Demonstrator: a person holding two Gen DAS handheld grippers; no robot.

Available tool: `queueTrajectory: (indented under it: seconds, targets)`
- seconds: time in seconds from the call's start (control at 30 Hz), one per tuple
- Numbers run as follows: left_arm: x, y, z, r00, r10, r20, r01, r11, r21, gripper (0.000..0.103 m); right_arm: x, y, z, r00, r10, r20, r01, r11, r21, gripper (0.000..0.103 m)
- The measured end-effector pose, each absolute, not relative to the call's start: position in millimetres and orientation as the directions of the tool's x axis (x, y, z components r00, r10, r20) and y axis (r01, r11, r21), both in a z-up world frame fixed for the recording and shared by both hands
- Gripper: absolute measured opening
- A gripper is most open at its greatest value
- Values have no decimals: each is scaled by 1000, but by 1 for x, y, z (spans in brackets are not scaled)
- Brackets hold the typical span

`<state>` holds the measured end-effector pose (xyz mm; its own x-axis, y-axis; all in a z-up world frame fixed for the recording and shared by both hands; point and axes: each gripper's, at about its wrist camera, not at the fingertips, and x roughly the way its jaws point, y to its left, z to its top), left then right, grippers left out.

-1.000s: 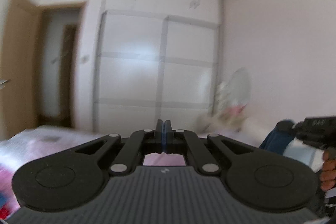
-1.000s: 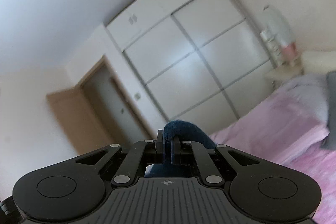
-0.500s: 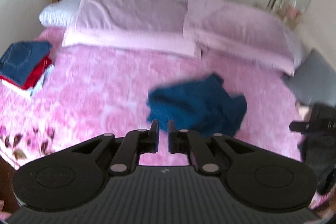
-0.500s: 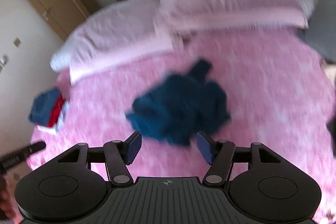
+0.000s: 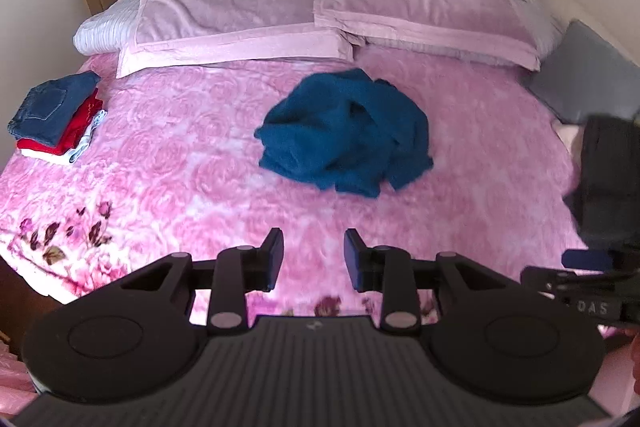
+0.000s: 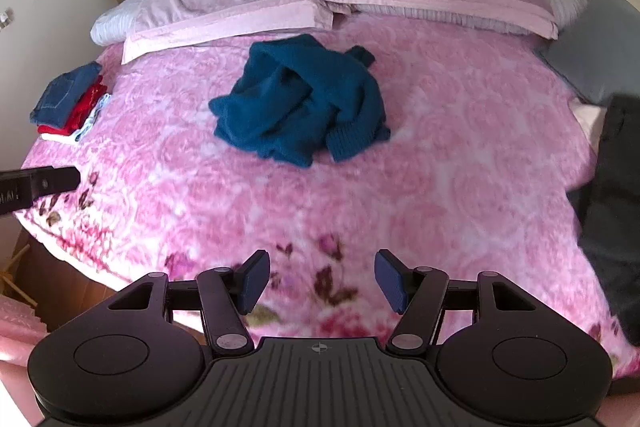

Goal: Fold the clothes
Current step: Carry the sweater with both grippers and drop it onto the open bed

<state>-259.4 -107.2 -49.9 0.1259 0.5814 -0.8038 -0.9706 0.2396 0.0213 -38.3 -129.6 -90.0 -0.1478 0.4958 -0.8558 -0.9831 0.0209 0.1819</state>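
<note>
A dark teal knitted sweater [image 5: 344,131] lies crumpled in a heap in the middle of the pink bed [image 5: 180,179]; it also shows in the right wrist view [image 6: 300,103]. My left gripper [image 5: 314,259] is open and empty, held above the bed's near edge, well short of the sweater. My right gripper [image 6: 320,281] is open and empty, also above the near edge. The right gripper shows at the right edge of the left wrist view [image 5: 588,261]. The left gripper's tip shows at the left edge of the right wrist view [image 6: 40,181].
A stack of folded clothes [image 5: 56,115], jeans on top of red and white items, sits at the bed's left edge. Two pink pillows [image 5: 424,3] lie at the head. A grey cushion [image 5: 584,83] and dark clothing [image 6: 616,195] lie at the right.
The right gripper let go of the teal sweater, which dropped onto the bed. Both grippers swung down from facing the wardrobe and both opened.
</note>
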Motion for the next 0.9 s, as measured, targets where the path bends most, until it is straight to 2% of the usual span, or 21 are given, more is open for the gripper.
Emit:
queueTrajectory:
  seconds: [0.23, 0.47, 0.9]
  targets:
    - [-250, -156, -53, 105, 595, -797, -967, 248, 57, 32, -47, -164, -95, -158, 475, -866, -981, 23, 192, 62]
    - [-251, -172, -39, 109, 642, -759, -967, 245, 69, 35, -56, -165, -86, -148, 501, -853, -985, -2, 171, 62]
    - [-272, -129, -40, 163, 653, -740, -955, 293, 48, 41, -76, -145, -75, -101, 536, -838, -991, 18, 131, 62]
